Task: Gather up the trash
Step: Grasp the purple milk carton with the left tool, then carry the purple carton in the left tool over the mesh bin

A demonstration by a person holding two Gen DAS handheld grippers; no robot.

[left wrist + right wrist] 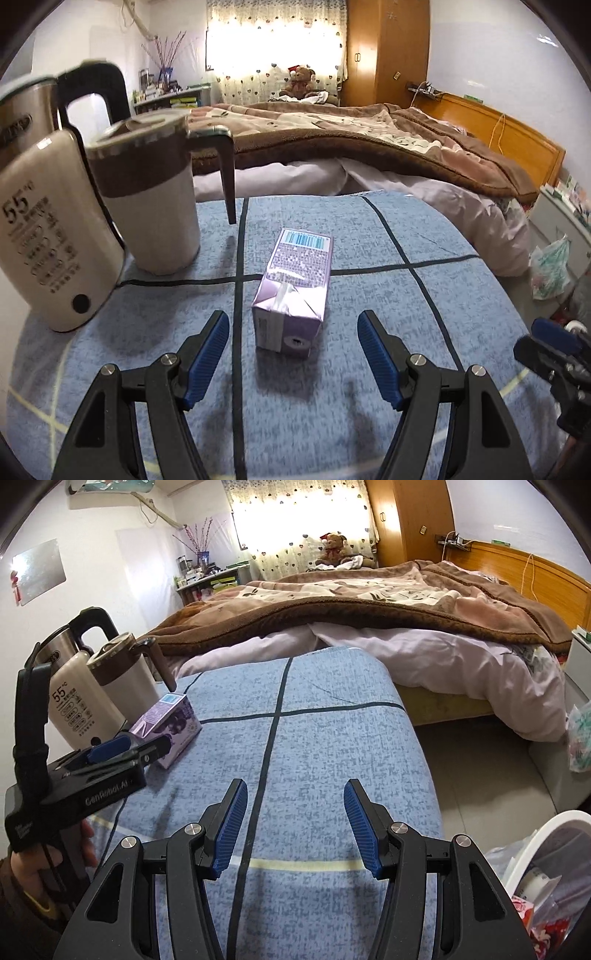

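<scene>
A purple drink carton [291,291] lies on its side on the blue checked cloth [424,332] that covers the table. My left gripper [293,319] is open, and the carton's near end sits between its blue pads [212,350] without touching them. From the right wrist view the same carton [177,716] shows at the left, with the left gripper [147,747] low over it and a hand holding its grip. My right gripper [295,788] hangs open over bare cloth, nothing between its fingers. It also shows at the right edge of the left wrist view as the right gripper [546,345].
A cream electric kettle [48,240] and a lidded mug [155,206] stand just left of the carton. A bed with a brown blanket [369,147] lies beyond the table. A white bin [543,834] lined with a bag of rubbish sits at the lower right. A plastic bag [580,738] is on the floor.
</scene>
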